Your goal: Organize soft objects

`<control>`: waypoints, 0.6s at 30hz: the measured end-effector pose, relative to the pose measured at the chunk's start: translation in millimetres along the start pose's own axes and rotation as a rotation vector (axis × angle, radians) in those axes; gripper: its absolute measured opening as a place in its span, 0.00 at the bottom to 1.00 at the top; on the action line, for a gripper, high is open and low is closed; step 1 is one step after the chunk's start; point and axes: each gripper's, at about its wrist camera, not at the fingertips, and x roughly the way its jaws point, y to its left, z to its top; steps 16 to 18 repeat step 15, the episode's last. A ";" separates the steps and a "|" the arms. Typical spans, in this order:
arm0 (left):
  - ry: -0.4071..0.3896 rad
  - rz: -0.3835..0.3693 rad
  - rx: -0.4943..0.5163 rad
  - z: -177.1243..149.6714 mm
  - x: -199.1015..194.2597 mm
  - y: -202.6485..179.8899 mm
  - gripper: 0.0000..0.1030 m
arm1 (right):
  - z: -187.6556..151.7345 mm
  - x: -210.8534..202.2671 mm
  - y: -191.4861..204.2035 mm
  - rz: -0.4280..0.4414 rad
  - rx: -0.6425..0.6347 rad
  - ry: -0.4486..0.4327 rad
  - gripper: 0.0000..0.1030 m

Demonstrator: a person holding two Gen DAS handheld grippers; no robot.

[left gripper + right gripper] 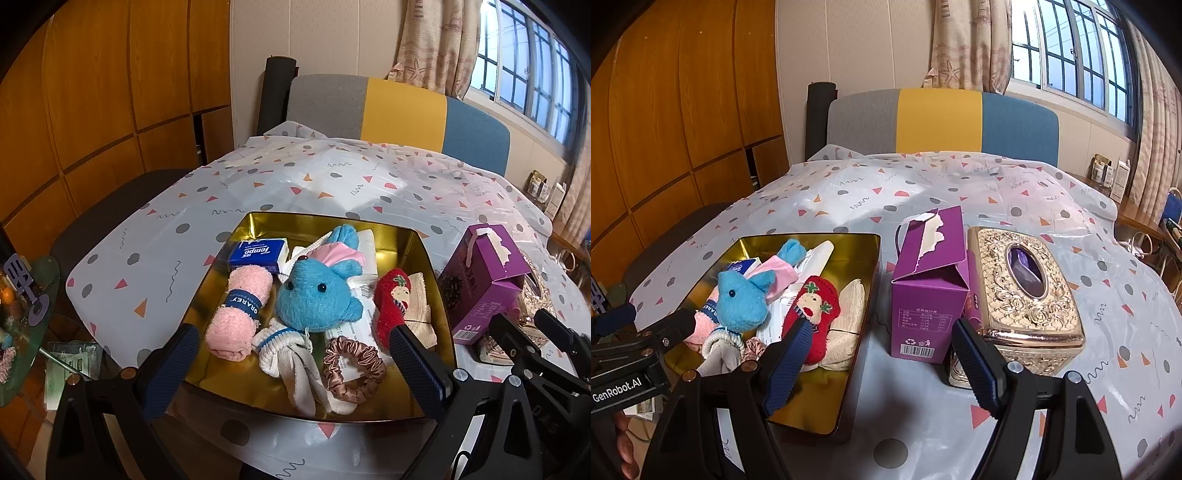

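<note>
Two grippers hung wide apart and empty over a gold tin of soft things.

Both the left gripper (291,350) and right gripper (877,360) gripped nothing; beyond them the shallow gold metal tray (432,266) held a blue plush toy (314,295), a rolled pink towel (236,310) and a red knitted sock (391,306). Closing on that heaped pile risked snagging the brown satin scrunchie (352,373) too, and the torn purple cardboard box (929,291) beside the tray could tip.

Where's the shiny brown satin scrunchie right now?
The brown satin scrunchie lies in the gold metal tray, near its front edge in the left wrist view, just right of the white knitted sock and below the blue plush toy.
</note>
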 end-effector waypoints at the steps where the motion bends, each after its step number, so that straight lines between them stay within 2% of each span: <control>1: 0.001 0.000 -0.001 -0.1 -0.4 0.2 1.00 | -0.1 -0.2 -0.2 0.000 0.001 0.000 0.77; 8: -0.031 -0.028 -0.010 -1.1 -3.5 2.7 1.00 | -1.3 0.4 -1.0 -0.005 -0.004 0.004 0.77; 18: -0.033 -0.012 -0.002 -1.5 -2.6 3.2 1.00 | -2.7 1.4 -4.2 -0.016 0.001 0.006 0.77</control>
